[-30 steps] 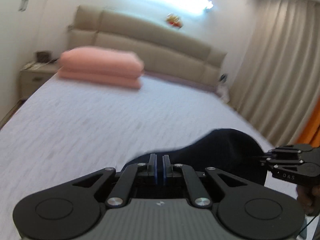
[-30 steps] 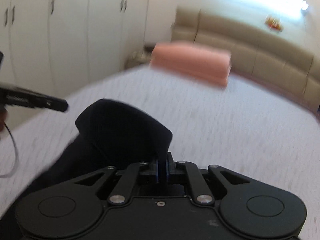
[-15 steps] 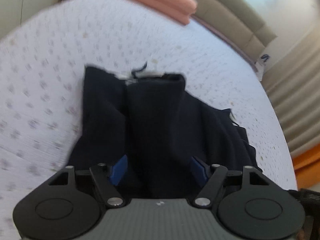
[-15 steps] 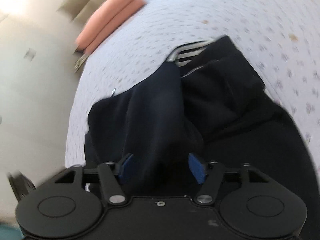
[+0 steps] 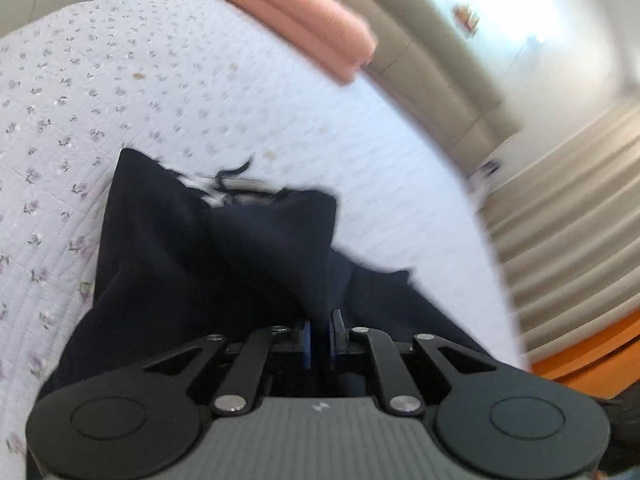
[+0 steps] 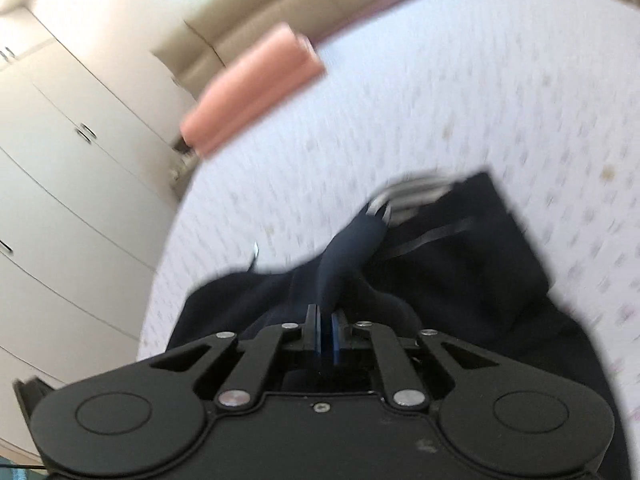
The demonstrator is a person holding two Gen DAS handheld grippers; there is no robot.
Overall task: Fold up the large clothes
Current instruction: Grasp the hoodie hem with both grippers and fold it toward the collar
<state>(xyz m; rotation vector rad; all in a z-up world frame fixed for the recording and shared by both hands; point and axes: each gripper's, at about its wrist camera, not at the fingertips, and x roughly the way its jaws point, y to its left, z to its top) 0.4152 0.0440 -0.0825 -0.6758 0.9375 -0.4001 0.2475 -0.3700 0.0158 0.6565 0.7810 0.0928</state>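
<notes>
A dark navy garment (image 5: 224,264) lies bunched on the near part of a bed (image 5: 120,92) covered in a white quilt with small flowers. In the left wrist view, a raised fold of the cloth runs straight into the left gripper (image 5: 319,334), whose jaws are nearly together and pinch that fold between the blue pads. In the right wrist view, the right gripper (image 6: 325,330) has its jaws closing on a ridge of the same garment (image 6: 448,280), which rises from between the blue pads toward the far side.

At the garment's far edge a pale striped patch and a thin dark cord show, both blurred; what they belong to cannot be made out. The near part of the cloth is hidden behind each gripper's body. Both views are smeared, the right one more.

Far across the bed lies a folded pink blanket (image 5: 296,20) against a beige headboard (image 5: 432,64). White wardrobe doors (image 6: 60,184) stand at the left, curtains (image 5: 568,216) at the right.
</notes>
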